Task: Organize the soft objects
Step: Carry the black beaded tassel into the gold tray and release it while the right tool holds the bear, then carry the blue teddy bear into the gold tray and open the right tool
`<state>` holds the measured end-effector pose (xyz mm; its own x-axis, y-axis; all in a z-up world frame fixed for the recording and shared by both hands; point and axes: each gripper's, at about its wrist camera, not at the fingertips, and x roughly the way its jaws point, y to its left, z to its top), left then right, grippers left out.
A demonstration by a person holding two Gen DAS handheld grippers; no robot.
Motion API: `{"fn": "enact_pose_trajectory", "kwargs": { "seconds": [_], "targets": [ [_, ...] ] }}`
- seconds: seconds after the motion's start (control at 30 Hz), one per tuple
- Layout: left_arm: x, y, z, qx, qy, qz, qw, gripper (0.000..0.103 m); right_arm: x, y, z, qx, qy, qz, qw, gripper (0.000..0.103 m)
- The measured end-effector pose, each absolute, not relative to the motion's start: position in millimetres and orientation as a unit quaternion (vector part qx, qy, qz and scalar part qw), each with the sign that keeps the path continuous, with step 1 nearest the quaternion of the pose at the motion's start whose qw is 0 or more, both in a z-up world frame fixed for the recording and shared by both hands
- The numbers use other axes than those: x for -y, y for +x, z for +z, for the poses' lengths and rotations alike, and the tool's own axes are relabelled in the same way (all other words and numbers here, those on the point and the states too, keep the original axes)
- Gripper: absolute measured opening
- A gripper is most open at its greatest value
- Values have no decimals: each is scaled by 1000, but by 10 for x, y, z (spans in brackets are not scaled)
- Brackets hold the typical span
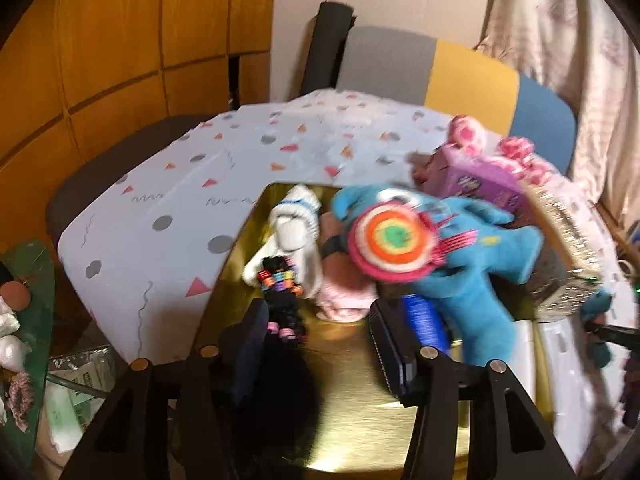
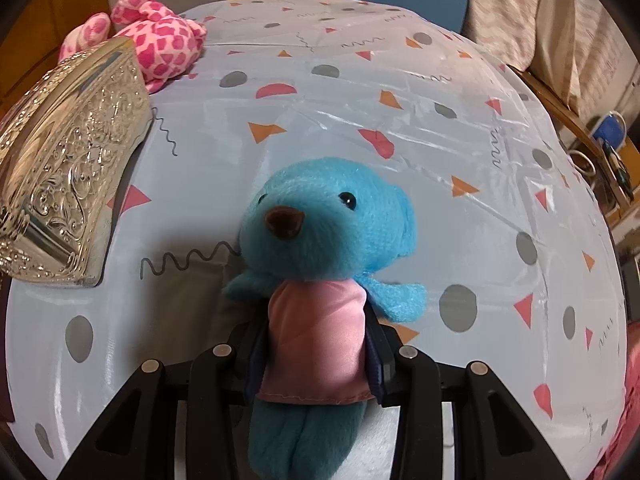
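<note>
Nearest in the right wrist view, our right tool point(image 2: 316, 364) is clamped on a blue bear point(image 2: 320, 256) at its pink-shirted middle, a pad against each side. The bear's head stands up past the fingertips and its legs hang down toward the camera. Under it lies the tabletop point(image 2: 400, 120), covered with a pale cloth printed with dots, triangles and squiggles. To the left sits the embossed silver box lid point(image 2: 68, 160), tilted, and behind it at the far left a pink spotted plush point(image 2: 160, 44) rests on the cloth.

In the left wrist view, our left tool point(image 1: 320, 344) hangs over the gold inside of the box point(image 1: 360, 412) with its jaws partly apart and nothing pressed between them. Just beyond the left finger point(image 1: 252, 344) lies a black hair tie point(image 1: 280, 300) with coloured beads. Past it are white socks point(image 1: 292, 240) and a pale pink soft piece point(image 1: 344, 300), touching each other. A blue pony point(image 1: 460, 264) with a rainbow swirl lies to the right, across the box's right side, blurred, with a blue ribbed thing point(image 1: 426, 320) just beside the right finger. A purple carton point(image 1: 476, 180) stands farther right, and at the far edge a chair point(image 1: 460, 76) in grey, yellow and blue.
</note>
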<state>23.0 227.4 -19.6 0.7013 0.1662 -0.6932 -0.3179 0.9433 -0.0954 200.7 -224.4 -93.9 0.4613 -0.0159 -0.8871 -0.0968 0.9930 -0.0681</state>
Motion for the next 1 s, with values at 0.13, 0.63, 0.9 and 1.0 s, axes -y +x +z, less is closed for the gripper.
{"fn": "enact_pose_trajectory", "kwargs": {
  "seconds": [0.13, 0.63, 0.9, 1.0],
  "targets": [
    [-2109, 174, -65, -350, -99, 108, 925, 59, 2224, 1962, -922, -530, -38, -2, 847, 39],
    [-1907, 107, -76, -358, -97, 83, 925, 60, 1905, 1377, -876, -555, 19, 6, 832, 39],
    [-1908, 86, -95, -363, -99, 81, 923, 60, 1635, 977, -873, -530, -2, 33, 848, 38],
    [-1909, 80, -104, -364, -100, 81, 922, 60, 1597, 875, -861, -523, 4, 47, 851, 35]
  ]
}}
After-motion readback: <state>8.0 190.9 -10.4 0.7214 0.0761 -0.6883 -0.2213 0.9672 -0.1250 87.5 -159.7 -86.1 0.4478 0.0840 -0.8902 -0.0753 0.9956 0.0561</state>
